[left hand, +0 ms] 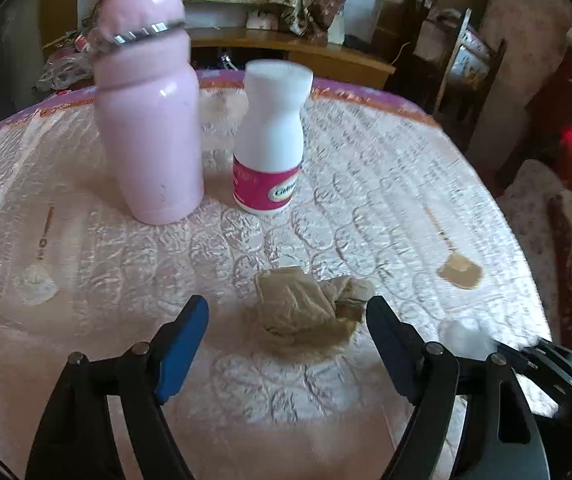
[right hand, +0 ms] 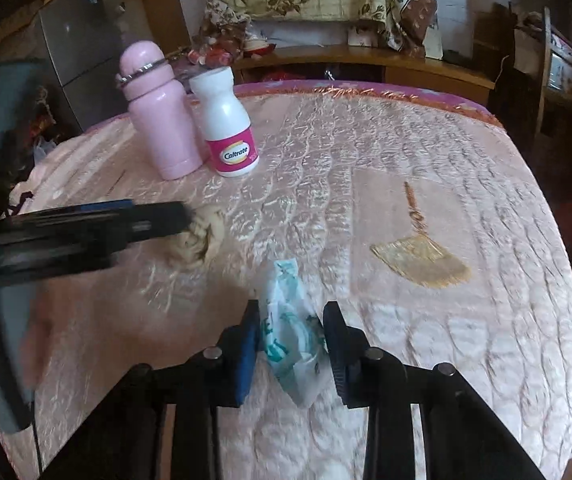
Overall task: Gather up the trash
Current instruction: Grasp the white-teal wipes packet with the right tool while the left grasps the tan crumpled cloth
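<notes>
On the quilted pink tablecloth (right hand: 366, 152), the right gripper (right hand: 292, 344) is clamped on a crumpled white-and-teal wrapper (right hand: 290, 344). The left gripper (left hand: 286, 320) stands wide, its 2 fingers either side of a crumpled brown paper wad (left hand: 306, 308) without pressing it. A pink flask (left hand: 147, 120) and white pill bottle (left hand: 269, 136) stand beyond.

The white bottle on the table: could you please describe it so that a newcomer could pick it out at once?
Start at the round table under its shiny pink quilted cloth and look to its far side, where two containers stand upright side by side. The white bottle is the shorter one, beside the taller pink flask. Only it has a flat white cap and a magenta label band.
</notes>
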Tool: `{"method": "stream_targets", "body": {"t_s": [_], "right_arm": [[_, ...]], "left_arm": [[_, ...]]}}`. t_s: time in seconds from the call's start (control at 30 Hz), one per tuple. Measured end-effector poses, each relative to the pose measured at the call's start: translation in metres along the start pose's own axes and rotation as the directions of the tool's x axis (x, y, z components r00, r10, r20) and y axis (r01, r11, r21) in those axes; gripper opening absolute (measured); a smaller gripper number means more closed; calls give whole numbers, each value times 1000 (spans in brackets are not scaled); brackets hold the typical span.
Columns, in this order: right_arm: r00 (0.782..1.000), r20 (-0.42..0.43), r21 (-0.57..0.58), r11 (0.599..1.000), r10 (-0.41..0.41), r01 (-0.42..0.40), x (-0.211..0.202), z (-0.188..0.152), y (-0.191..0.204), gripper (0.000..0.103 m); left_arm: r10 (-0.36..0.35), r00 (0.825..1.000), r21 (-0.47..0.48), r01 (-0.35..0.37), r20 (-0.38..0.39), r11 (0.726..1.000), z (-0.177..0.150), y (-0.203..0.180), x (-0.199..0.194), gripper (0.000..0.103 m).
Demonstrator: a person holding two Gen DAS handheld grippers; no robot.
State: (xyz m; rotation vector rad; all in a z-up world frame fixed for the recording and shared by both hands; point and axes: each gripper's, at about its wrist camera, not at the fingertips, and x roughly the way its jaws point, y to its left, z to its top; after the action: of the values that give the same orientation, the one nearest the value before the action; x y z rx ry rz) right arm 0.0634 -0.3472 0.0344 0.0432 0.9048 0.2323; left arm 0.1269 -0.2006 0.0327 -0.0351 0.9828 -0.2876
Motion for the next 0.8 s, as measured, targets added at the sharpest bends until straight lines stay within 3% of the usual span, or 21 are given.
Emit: {"method": "stream_targets", "body": {"t_s": [0.03, 0.1, 0.3, 0.8], "right_arm": [[1000, 5, 13, 1000, 0, -1, -6, -4, -3, 35], [1000, 13, 36, 999, 8, -8, -15, -10, -9, 35], [1000, 20, 66, 998, 11, -12, -34, -26, -17, 34], [999, 27, 133, 991, -34, 30, -95, -87, -15, 35]], "left_arm": [[-4, 1000, 0, 4, 4, 1000, 0, -2, 3, 74], [-6, 1000, 0, 6, -1, 1000, -3, -5, 10, 35], [-37, 999, 8, 37, 28, 999, -19, -7, -10, 27], [-83, 995, 113, 76, 57, 991, -92, -56, -97, 27]]}}
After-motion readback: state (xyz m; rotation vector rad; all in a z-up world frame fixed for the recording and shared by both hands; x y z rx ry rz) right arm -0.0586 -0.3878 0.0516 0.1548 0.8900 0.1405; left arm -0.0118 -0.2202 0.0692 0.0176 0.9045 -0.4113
